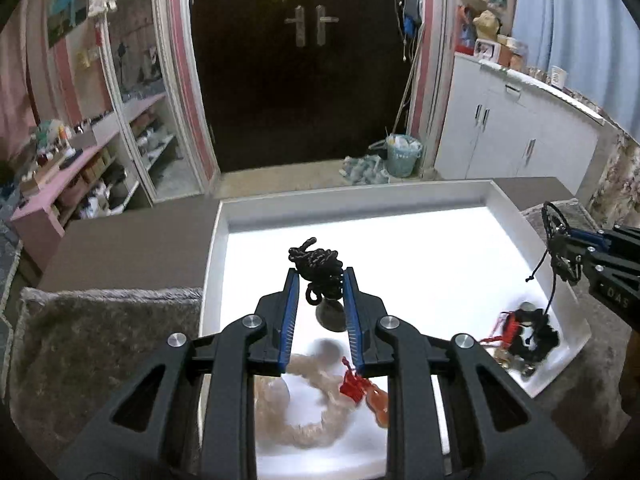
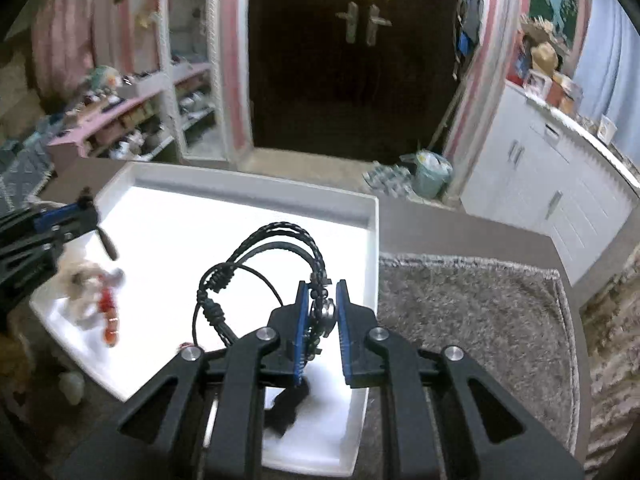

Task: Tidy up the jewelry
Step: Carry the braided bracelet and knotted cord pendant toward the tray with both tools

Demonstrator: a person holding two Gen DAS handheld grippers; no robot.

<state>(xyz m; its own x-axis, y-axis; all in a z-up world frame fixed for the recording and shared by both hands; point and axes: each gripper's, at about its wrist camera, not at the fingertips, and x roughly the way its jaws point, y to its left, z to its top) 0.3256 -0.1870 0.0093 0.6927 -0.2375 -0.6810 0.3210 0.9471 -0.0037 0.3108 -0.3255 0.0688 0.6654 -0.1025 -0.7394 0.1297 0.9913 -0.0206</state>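
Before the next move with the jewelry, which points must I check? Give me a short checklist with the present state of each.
1. Left gripper holds the black cord necklace: ok, its pendant hangs between the fingers.
2. Right gripper holds the black bracelet: ok, pinched at the metal bead.
3. Both pieces are over the white tray: ok.
4. Free spot in the tray for setting down: ok, the far part is bare.
5. Cords clear of the beige bracelet and the dark pile: cannot tell, a loose end dangles near the pile.
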